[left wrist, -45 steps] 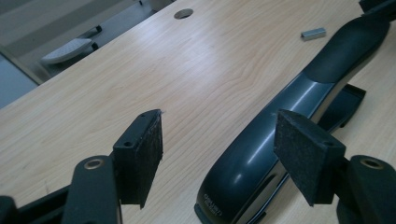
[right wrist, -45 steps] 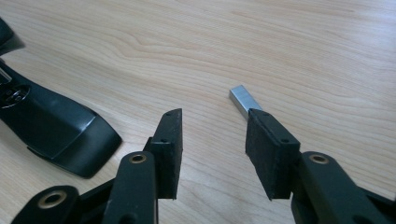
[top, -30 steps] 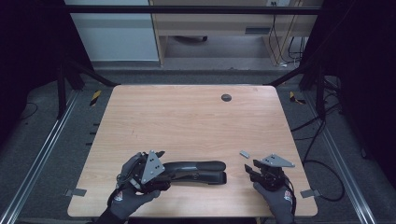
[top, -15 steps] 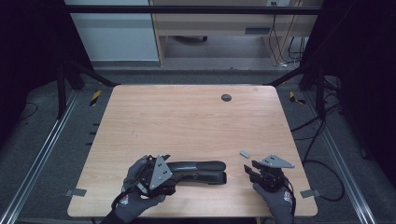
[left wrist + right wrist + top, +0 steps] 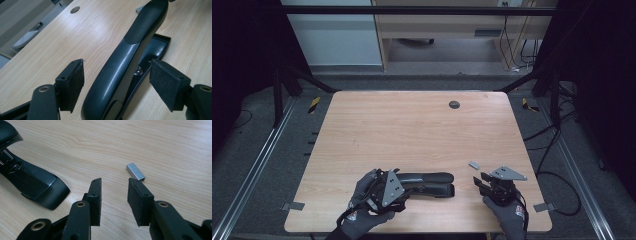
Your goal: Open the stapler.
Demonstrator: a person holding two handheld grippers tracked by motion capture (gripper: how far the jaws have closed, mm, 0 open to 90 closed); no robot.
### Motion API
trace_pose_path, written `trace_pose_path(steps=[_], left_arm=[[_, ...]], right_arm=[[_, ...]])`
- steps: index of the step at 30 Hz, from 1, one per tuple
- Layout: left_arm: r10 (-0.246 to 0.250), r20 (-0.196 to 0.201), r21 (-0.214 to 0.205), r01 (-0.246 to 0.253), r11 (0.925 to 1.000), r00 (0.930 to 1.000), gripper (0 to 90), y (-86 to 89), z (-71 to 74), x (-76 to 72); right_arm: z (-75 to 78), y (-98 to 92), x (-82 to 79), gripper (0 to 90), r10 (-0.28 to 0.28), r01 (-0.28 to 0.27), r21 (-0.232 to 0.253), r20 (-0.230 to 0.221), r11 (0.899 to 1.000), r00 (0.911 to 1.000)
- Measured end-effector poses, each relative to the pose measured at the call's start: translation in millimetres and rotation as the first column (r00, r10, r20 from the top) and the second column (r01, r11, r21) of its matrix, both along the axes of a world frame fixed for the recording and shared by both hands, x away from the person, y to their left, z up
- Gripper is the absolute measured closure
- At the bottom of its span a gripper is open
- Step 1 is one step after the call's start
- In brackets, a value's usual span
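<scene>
Table: light wood top; a round dark grommet sits at 12 o'clock near the far edge.
Stapler: black, lying flat on the near part of the table, at about 7 o'clock from the table centre; long axis runs from 9 to 3 o'clock. Its top arm is raised off the base, as the left gripper view shows.
Left gripper: at the 9 o'clock end of the stapler. Jaws stand wide, one pad on each side of the stapler body; no pad presses on it.
Right gripper: at 3 o'clock from the stapler, apart from it. Jaws have just been closing and stand at a narrow gap, with nothing between them.
Staple strip: small grey metal block, lying flat on the table just beyond the right gripper's tips, at about 11 o'clock from them in the high view.
</scene>
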State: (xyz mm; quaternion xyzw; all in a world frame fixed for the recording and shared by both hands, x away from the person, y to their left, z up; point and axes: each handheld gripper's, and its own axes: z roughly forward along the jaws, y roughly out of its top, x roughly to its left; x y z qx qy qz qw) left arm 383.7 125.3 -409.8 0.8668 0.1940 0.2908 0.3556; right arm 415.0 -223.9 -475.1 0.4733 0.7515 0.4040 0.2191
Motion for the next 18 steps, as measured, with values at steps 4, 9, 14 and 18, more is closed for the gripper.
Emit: trace_pose_path(steps=[4,9,14,18], left_arm=[[-0.007,0.006,0.013,0.007,0.9999,1.0000,27.4,-4.7,-1.2,-0.7],[-0.013,0.013,0.029,0.013,0.9995,0.9998,27.1,-11.3,-2.9,-0.8],[-0.028,0.021,0.042,0.027,0.9987,0.9994,26.7,-19.9,-4.6,-0.2],[-0.034,0.022,0.061,0.032,0.9976,0.9992,26.5,-25.5,-5.7,1.2]], right_arm=[[-0.7,0.4,0.5,66.5,0.003,-0.003,-0.006,0.003,1.000,1.0000],[-0.5,0.9,0.1,67.2,0.001,-0.001,-0.003,0.000,1.000,1.0000],[-0.4,0.5,0.2,67.8,0.003,-0.003,-0.006,0.001,1.000,1.0000],[-0.7,0.5,0.3,68.2,0.003,-0.003,-0.008,-0.001,1.000,1.0000]])
